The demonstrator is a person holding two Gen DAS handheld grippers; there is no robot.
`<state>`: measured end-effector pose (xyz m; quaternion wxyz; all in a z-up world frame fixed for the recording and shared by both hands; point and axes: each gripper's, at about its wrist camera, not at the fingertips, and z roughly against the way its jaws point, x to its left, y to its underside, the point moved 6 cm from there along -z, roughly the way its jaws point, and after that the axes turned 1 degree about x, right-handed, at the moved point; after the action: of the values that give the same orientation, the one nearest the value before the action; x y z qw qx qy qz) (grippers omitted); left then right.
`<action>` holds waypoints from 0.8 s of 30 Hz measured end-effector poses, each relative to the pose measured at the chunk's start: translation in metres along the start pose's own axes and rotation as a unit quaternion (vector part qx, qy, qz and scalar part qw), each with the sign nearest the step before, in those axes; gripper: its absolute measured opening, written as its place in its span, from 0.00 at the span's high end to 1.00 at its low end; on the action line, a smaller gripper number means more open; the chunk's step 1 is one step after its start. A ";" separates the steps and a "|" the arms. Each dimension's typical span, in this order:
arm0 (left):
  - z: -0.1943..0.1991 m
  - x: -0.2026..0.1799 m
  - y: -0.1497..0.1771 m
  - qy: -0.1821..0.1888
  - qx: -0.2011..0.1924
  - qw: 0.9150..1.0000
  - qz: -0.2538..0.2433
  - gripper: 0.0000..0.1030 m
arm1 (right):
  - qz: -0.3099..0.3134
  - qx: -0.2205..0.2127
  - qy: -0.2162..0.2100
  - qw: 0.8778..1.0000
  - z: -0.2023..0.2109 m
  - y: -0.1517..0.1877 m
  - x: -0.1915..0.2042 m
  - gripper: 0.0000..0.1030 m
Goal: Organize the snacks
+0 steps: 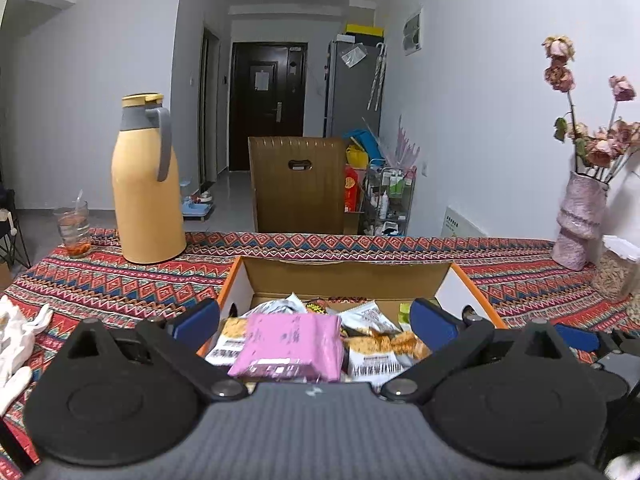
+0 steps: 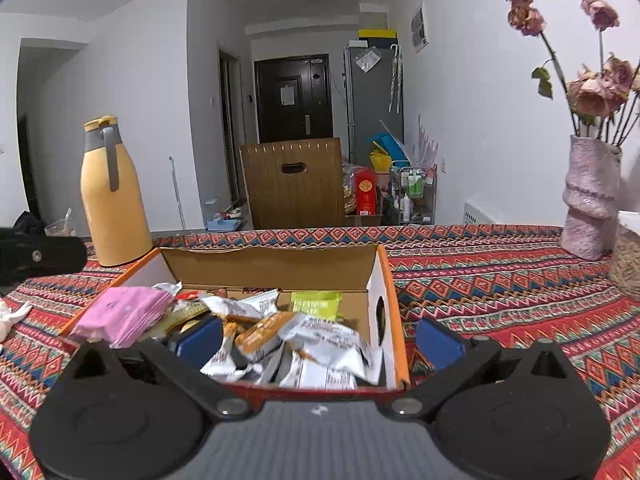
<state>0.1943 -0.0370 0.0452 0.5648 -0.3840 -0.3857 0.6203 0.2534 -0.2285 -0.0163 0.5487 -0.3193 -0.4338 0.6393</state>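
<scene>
An open cardboard box (image 1: 444, 280) with orange edges sits on the patterned tablecloth and holds several snack packets. A pink packet (image 1: 290, 346) lies on top at the front, between the fingers of my left gripper (image 1: 316, 322), which is open and not touching it. In the right wrist view the box (image 2: 280, 268) holds white and orange packets (image 2: 324, 340), a green packet (image 2: 316, 305) and the pink packet (image 2: 124, 314) at its left. My right gripper (image 2: 320, 340) is open, its left finger inside the box and its right finger outside the box's right wall.
A yellow thermos (image 1: 146, 184) and a glass with a spoon (image 1: 74, 226) stand at the back left. A pink vase of dried roses (image 1: 580, 220) and a jar (image 1: 618, 272) stand at the right. White cloth (image 1: 16, 336) lies at the left. A brown chair (image 1: 298, 184) stands behind the table.
</scene>
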 end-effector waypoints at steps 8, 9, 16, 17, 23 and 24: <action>0.061 0.017 0.032 0.010 -0.027 0.999 -0.019 0.00 | 0.012 -0.022 -0.007 1.000 0.074 0.027 0.006 0.00; 0.067 0.019 0.037 0.009 -0.028 0.999 -0.021 0.00 | 0.015 -0.023 -0.006 1.000 0.084 0.032 0.007 0.00; 0.095 0.029 0.077 0.018 -0.016 0.999 -0.034 0.00 | 0.009 -0.014 -0.015 1.000 0.126 0.071 0.010 0.00; 0.097 0.030 0.083 0.021 -0.011 0.999 -0.034 0.00 | 0.006 -0.008 -0.016 1.000 0.130 0.078 0.010 0.00; 0.105 0.036 0.116 0.035 0.021 0.999 -0.026 0.00 | -0.009 0.019 -0.011 1.000 0.143 0.108 0.009 0.00; 0.105 0.038 0.120 0.037 0.026 0.999 -0.022 0.00 | -0.012 0.022 -0.010 1.000 0.145 0.111 0.009 0.00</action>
<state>0.0472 -0.0114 -0.0234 0.6024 -0.3832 -0.3565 0.6026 0.0763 -0.2519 -0.0555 0.5588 -0.2954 -0.4286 0.6456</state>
